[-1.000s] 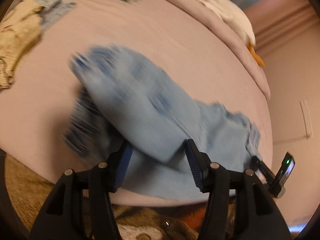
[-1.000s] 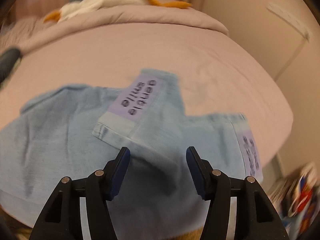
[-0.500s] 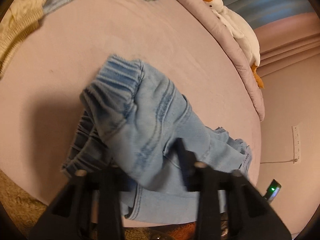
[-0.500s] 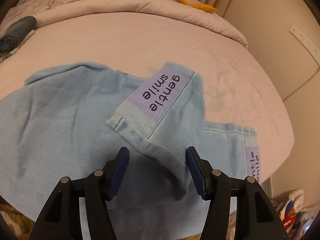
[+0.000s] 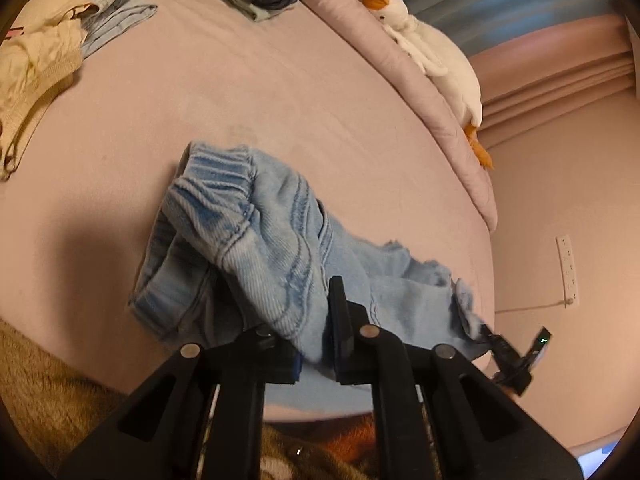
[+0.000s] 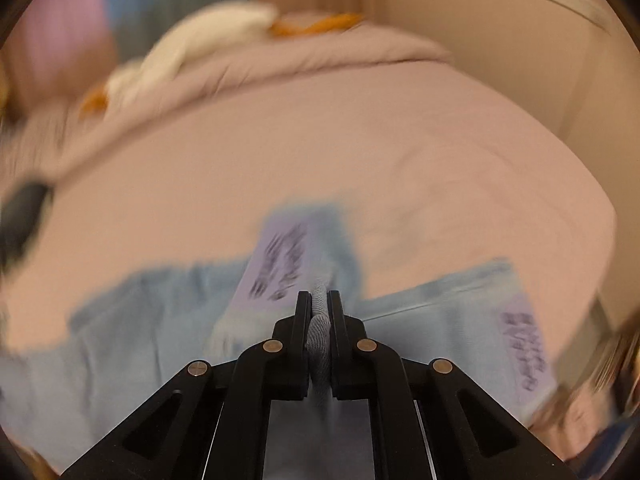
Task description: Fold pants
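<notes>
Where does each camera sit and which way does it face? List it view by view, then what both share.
Left wrist: rides the left claw, angled down at the jeans waistband it pinches; black claw arms show, the right claw far right.
Right wrist: rides the right claw, angled down across the bed, shut on a leg fold; only its own arms show.
Shared: jeans, bed, goose plush.

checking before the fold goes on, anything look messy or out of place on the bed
The jeans lie bunched rather than flat, the waistband humped up and one leg crossing the other. Both the left gripper and the right gripper are shut on denim. Loose clothes sit crumpled in the far corner.
</notes>
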The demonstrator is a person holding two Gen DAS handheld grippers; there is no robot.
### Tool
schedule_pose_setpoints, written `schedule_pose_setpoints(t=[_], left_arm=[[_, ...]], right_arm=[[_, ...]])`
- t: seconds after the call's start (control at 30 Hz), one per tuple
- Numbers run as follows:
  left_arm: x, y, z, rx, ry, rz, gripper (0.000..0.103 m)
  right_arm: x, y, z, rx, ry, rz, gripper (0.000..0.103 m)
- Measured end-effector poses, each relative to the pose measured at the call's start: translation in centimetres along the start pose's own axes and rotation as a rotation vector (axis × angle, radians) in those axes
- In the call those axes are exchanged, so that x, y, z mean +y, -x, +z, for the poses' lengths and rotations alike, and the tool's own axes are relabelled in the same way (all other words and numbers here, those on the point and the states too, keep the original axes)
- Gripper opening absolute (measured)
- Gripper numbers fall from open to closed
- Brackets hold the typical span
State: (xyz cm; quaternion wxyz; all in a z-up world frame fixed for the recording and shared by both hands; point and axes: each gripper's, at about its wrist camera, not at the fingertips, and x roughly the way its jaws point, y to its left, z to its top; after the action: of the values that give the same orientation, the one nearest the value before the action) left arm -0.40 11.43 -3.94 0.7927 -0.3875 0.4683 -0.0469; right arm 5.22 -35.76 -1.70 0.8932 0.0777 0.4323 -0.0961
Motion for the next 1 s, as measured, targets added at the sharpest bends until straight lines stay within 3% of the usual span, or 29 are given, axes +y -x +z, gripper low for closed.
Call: schedule_pose_setpoints(t=[0.1,0.17,0.3,0.4,0.43,0.5,0.53,0.57,0.7,0.8,0.9,0.93,0.97,1.0], left_arm=[[0.4,-1.3,-1.2,0.054,-0.036,0.101,0.010],[1.1,-2.8,-2.0,0.104,-0.036,0.155,0.011],[1.7,-3.8,-2.5,0.121,-0.034,0.201,0.012],[1.2,-3.5,-2.3,0.121,-0.063,0.207,0.014],[1.1,-3.3,-2.3,0.119,-0.064,0.203,0.014],[0.8,-3.0,-2.1,0.115,-0.060,0.197,0.014],[0.6,-2.7,-2.2,0.108,-0.063,0.190,0.014],[0.4,-2.5,-2.1,0.102,-0.068,0.184,0.014],[-0.2,-2.4,-2.1,0.076,-0.079,0.206,0.025],[0.4,-2.9,-1.9,0.071,-0.062,0.227,0.026],[1.3,-3.6,-2.1,0.083,-0.047,0.234,0.022],[1.5,-3.6,-2.3,0.080,-0.048,0.227,0.017],[1.5,-3.5,-2.4,0.087,-0.052,0.220,0.016],[1.5,-3.3,-2.4,0.091,-0.056,0.219,0.015]], right_arm=[[-4.3,2.1,-0.3,-0.012,-0.143,0.055,0.007],[-6.2,2.0,-1.5,0.012,-0.194,0.016,0.007],[-8.2,-1.1,-4.7,0.162,-0.277,-0.064,0.007],[-8.3,-1.0,-4.8,0.177,-0.273,-0.107,0.012],[-7.9,-0.2,-4.7,0.161,-0.262,-0.115,0.018],[-7.5,1.1,-4.0,0.115,-0.240,-0.133,0.044],[-7.0,1.8,-3.7,0.088,-0.225,-0.135,0.065],[-6.3,2.9,-3.5,0.052,-0.202,-0.126,0.072],[-4.2,2.7,-3.2,0.056,-0.102,-0.078,0.073],[-2.1,1.2,-4.5,0.103,-0.024,-0.042,0.073],[-0.2,-2.1,-5.8,0.157,0.045,-0.101,0.072],[0.1,-2.9,-6.0,0.160,0.065,-0.148,0.058],[0.1,-3.4,-6.2,0.149,0.090,-0.203,0.031],[0.1,-3.5,-6.1,0.137,0.099,-0.212,0.025]])
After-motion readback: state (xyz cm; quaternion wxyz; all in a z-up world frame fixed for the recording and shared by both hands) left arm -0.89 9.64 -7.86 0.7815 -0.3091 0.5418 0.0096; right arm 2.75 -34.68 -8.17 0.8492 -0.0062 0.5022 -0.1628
